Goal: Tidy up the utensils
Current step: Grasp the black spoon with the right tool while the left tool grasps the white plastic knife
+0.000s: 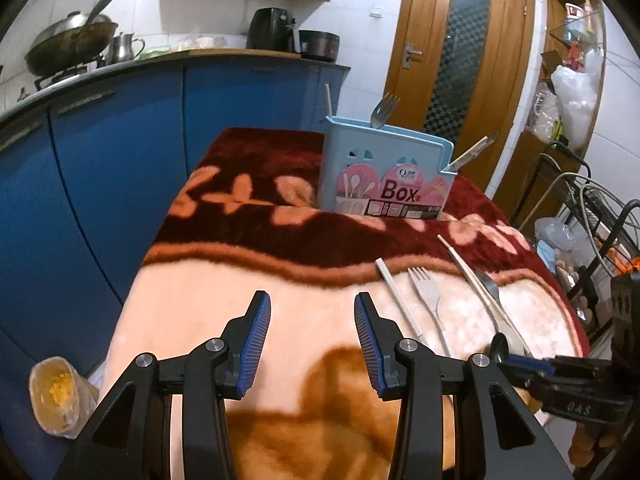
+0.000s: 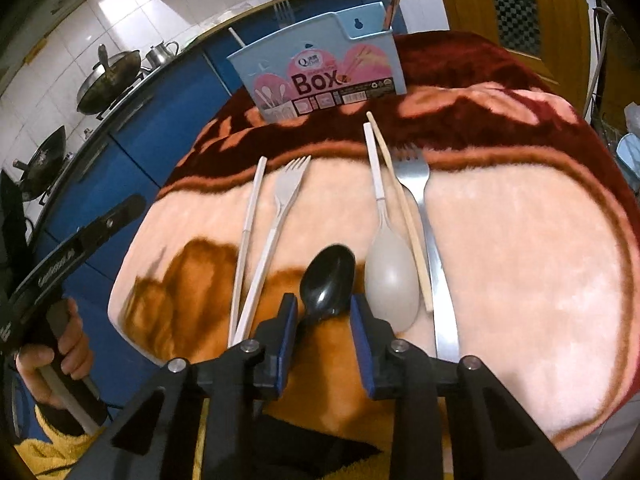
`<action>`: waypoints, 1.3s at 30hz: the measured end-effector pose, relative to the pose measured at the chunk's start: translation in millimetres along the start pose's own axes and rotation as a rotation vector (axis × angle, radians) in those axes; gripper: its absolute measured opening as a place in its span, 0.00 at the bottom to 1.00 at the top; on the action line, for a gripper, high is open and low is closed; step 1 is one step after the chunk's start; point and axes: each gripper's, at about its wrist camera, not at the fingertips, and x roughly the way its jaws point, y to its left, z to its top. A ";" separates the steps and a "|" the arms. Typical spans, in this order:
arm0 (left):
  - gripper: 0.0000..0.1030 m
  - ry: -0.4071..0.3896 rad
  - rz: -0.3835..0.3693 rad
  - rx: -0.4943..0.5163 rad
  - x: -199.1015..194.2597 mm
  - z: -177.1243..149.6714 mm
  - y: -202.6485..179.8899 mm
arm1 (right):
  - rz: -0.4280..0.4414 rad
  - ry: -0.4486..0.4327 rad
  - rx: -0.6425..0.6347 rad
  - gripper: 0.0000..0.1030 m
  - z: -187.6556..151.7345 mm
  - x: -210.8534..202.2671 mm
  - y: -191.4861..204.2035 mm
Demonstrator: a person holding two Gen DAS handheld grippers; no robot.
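Note:
A light-blue utensil box (image 1: 384, 176) marked "Box" stands at the far side of the blanket, with a metal fork (image 1: 384, 110) upright in it. My left gripper (image 1: 312, 320) hovers open over bare blanket with nothing between its fingers. In the right wrist view a black spoon (image 2: 330, 276) lies on the blanket, and my right gripper (image 2: 324, 300) is shut on the lower part of its bowl. Left of it lie a white chopstick (image 2: 250, 216) and a white fork (image 2: 286, 196). To its right lie a grey spoon (image 2: 390, 276), a wooden chopstick (image 2: 404, 208) and a metal fork (image 2: 424, 216).
The pink and dark-red blanket (image 2: 520, 240) covers a small table. Blue cabinets (image 1: 120, 160) with a wok (image 1: 68, 44) and a kettle on the counter run along the left. A wooden door (image 1: 460, 60) and a cluttered wire rack (image 1: 580, 208) are on the right. A hand (image 2: 60, 344) holds the left gripper's handle.

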 end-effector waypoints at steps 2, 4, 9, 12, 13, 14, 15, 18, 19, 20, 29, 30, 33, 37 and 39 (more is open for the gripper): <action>0.43 0.010 -0.005 -0.008 1.1 -1.6 1.5 | -0.006 -0.006 -0.004 0.27 3.3 3.4 0.6; 0.43 0.018 -0.010 -0.014 2.5 -3.2 1.8 | -0.015 -0.011 -0.007 0.21 6.3 7.6 0.1; 0.43 0.017 -0.019 0.003 5.6 -3.6 -5.6 | 0.004 -0.035 0.007 0.08 10.2 13.7 -6.3; 0.43 0.041 -0.045 0.006 12.3 -1.2 -12.0 | 0.028 -0.063 0.003 0.06 10.3 12.5 -8.2; 0.43 0.048 -0.047 0.007 15.3 0.2 -14.7 | 0.040 -0.075 0.006 0.05 9.9 11.4 -9.5; 0.43 0.053 -0.046 0.011 17.0 0.2 -17.4 | 0.049 -0.087 0.012 0.05 9.9 10.0 -10.9; 0.43 0.059 -0.048 0.015 19.2 0.8 -20.3 | 0.059 -0.099 0.016 0.05 10.8 8.7 -11.7; 0.43 0.085 -0.069 0.029 25.7 1.0 -30.0 | 0.073 -0.153 0.017 0.05 13.5 0.7 -13.7; 0.43 0.099 -0.077 0.034 29.1 1.9 -34.1 | 0.079 -0.172 0.016 0.05 14.8 -2.3 -14.4; 0.43 0.109 -0.085 0.038 31.6 2.2 -37.9 | 0.085 -0.188 0.018 0.05 16.2 -4.8 -15.3; 0.35 0.264 -0.175 0.027 75.4 21.6 -56.5 | 0.113 -0.255 0.046 0.05 30.4 -19.0 -32.9; 0.33 0.285 -0.173 0.016 82.6 24.8 -56.1 | 0.113 -0.258 0.047 0.05 30.7 -19.7 -34.3; 0.27 0.332 -0.160 -0.002 98.7 30.7 -54.9 | 0.112 -0.264 0.050 0.05 31.8 -20.9 -39.5; 0.21 0.416 -0.175 -0.039 116.1 32.4 -52.2 | 0.103 -0.280 0.050 0.05 36.0 -23.6 -45.6; 0.17 0.433 -0.187 -0.049 120.6 33.8 -51.4 | 0.095 -0.289 0.042 0.05 38.6 -25.8 -46.9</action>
